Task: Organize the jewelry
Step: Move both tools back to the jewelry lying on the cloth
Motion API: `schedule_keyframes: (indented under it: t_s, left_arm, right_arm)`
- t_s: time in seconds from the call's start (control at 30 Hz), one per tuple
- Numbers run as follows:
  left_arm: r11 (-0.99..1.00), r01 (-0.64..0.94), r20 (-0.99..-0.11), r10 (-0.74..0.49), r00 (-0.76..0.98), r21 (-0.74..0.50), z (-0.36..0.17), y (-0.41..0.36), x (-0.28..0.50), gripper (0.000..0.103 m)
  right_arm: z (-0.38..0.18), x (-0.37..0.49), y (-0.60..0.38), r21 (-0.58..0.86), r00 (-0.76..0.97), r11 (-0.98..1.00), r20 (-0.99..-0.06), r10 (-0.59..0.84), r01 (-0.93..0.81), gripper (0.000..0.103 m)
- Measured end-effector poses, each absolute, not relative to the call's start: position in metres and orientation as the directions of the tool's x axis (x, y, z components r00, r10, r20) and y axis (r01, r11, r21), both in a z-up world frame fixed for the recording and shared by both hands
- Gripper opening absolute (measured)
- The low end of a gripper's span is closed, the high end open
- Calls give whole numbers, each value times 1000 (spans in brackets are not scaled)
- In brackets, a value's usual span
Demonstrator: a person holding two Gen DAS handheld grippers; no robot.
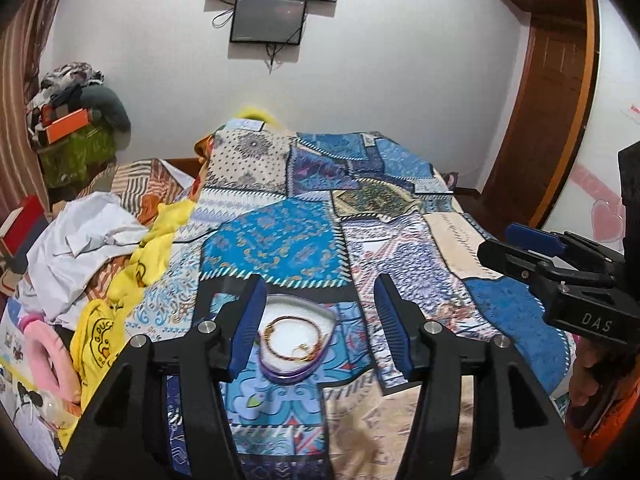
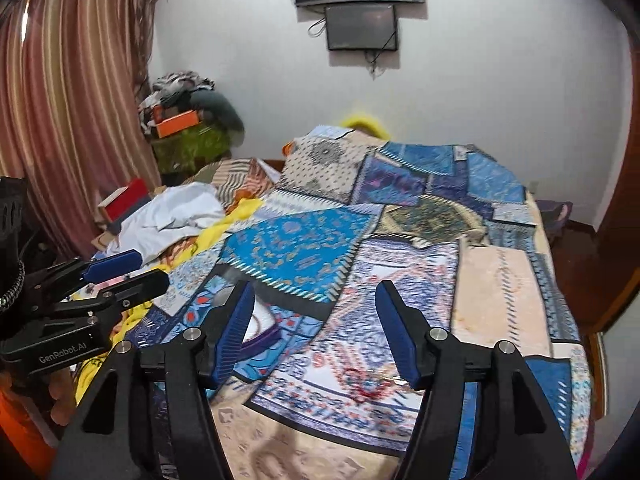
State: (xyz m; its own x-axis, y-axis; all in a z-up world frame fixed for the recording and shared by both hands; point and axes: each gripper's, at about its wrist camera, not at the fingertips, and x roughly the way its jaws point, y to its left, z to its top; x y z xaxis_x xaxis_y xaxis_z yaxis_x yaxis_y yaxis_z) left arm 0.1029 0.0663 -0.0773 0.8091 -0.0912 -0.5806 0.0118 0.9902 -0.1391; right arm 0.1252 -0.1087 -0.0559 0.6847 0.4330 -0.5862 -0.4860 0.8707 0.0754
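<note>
Jewelry's home turf first: that big patchwork bedspread (image 1: 320,216), blue and cream, draped across the whole bed and serving as the work surface. Off to its left edge, a heap of white cloth (image 1: 80,248) and yellow fabric (image 1: 152,252), pushed well clear of the action.

Now the tools. Left gripper (image 1: 320,320) hangs above the spread with its blue pads (image 1: 248,320) spread apart and nothing pinched between them, framing the dish below like a goalmouth. Right gripper (image 2: 316,332) is equally parted, equally empty, angled down over bare quilt just beside the dish. Both look free, which reads to me as hands released and ready for the next pick.

Smaller still: the shallow white dish (image 1: 280,304) with its purple rim, sitting flat on the spread, open side up so pieces can be dropped straight in. In the right wrist view it is mostly hidden behind a finger.

And the prize: a reddish-gold bracelet (image 1: 292,336) coiled inside the dish, a small gold piece, perhaps its clasp, resting at its near edge. Safely stowed, by my call.
</note>
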Motion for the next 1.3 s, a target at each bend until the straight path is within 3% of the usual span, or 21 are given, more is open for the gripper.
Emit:
schedule_keyframes:
  t_s: [0.1,0.7,1.1,1.3]
  left_arm:
    - [990,28,-577,-104,810,-138,-73,54,105,58]
    - [986,121,-677,-168,717,-117,-113,-11,143,61]
    - [978,162,-776,-200,598,-127,-167,-33,173,61]
    - [971,211,-799,-217,560,-116,-185,-44,178,61]
  right_arm:
    - [-55,122,-122,68,702,881,-576,418,-468,67]
    - [-97,136,-204,50,693,946,-668,270,-321,67]
    - [-138,153,-207,82,599,937,-750,282,-339,67]
    - [-152,162,-200,155,532,907,-766,362,-392,67]
